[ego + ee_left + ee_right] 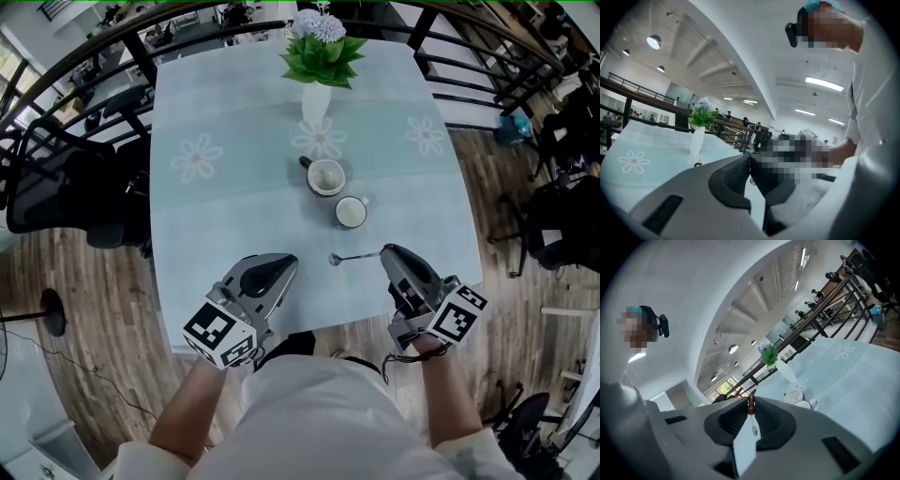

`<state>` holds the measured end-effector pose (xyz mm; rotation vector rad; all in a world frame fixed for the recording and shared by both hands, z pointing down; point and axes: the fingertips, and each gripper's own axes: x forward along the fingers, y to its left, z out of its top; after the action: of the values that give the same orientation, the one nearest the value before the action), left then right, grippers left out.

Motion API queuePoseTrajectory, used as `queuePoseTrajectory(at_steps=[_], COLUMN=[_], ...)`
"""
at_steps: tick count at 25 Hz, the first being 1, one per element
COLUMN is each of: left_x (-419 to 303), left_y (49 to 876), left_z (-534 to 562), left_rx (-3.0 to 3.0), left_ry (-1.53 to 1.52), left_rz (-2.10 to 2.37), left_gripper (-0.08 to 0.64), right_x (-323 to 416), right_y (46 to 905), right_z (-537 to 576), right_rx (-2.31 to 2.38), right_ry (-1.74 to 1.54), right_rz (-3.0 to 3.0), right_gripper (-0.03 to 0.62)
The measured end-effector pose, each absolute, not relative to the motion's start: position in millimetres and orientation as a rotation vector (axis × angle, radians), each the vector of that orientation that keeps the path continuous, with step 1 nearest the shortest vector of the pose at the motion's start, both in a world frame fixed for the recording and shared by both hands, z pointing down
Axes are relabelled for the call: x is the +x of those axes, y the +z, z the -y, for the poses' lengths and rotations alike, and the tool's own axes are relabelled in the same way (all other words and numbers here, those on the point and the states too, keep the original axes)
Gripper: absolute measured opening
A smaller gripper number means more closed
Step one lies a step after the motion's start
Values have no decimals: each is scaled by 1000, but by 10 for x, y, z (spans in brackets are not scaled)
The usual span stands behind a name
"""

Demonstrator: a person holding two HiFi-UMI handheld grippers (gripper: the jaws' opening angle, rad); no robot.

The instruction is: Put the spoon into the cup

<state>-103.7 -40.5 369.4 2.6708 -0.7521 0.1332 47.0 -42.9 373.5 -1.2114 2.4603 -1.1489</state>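
Spoon (349,256) is pinched at its handle end by the right gripper (385,251), with the bowl pointing left, near the closer cup (351,213). I cannot tell whether it touches the table (216,216). The left gripper (292,262) has its jaws together and empty, partly blurred in its own view. Both grippers sit near the table's front edge, with bare cloth to the left.

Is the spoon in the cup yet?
Not yet. The right hand-held gripper grips the spoon by its handle, apart from the nearest cup.
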Motion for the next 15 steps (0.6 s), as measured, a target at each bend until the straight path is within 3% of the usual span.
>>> queuePoseTrajectory(at_steps=[15], left_x=[-1051], left_y=[3714], left_z=[840], left_rx=[2678], left_ry=[129], left_rz=[721], left_gripper=[21], right_x=[441], right_y=[3708], right_z=[901], right_rx=[-1255], right_ry=[-1091], right_rz=[-2471], right_gripper=[60])
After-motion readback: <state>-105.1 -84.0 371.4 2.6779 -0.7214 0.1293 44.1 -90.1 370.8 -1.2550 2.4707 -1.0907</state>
